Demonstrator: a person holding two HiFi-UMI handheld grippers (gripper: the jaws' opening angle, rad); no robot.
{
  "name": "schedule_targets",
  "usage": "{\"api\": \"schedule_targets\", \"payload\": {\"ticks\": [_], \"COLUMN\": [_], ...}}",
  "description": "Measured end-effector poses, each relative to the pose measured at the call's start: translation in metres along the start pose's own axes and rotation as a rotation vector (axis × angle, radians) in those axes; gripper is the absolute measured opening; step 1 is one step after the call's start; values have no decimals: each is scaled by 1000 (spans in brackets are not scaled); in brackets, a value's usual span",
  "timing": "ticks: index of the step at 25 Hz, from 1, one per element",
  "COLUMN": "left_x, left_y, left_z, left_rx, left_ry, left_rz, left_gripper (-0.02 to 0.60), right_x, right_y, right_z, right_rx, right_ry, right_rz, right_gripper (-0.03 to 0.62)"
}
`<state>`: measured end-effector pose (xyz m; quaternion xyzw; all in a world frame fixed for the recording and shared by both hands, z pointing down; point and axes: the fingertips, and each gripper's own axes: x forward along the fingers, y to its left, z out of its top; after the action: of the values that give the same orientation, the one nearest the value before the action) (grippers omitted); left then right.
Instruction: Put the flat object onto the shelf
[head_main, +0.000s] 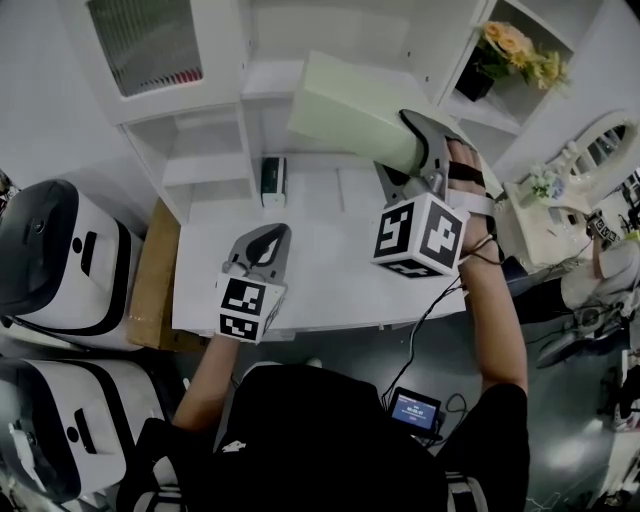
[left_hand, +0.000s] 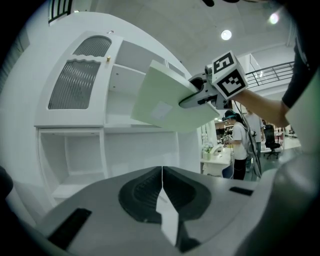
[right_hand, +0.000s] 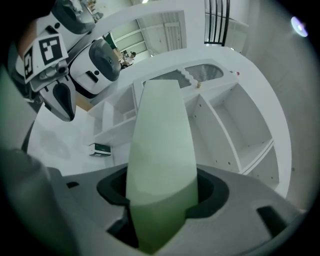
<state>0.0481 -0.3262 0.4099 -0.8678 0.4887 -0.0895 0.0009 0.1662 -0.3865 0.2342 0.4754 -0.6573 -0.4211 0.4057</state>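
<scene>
The right gripper grips the flat object, which is tilted in the air before the shelf. The left gripper is closed and empty. It seems best to level the object, then slide its free edge in.

Left tool has jaws pressed together with nothing between them, pointing forward about level, and the left forearm is bent in close behind it. Right tool sits above and to the right of the left tool, tilted over, jaws clamped on the edge of a flat green panel. Right hand is strapped in behind this tool, right forearm stretched straight back from it.
</scene>
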Motion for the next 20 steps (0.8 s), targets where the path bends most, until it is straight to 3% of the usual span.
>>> {"api": "schedule_targets", "payload": {"ticks": [20], "left_x": [0], "left_y": [17], "left_z": [-2], "left_rx": [-16], "left_ry": [-6], "left_rz": [53], "left_gripper": [6], "right_x": [19], "right_y": [-2], "right_z": [43], "right_rx": [-212], "right_ry": [-37], "right_rz": [-3], "right_gripper": [272]}}
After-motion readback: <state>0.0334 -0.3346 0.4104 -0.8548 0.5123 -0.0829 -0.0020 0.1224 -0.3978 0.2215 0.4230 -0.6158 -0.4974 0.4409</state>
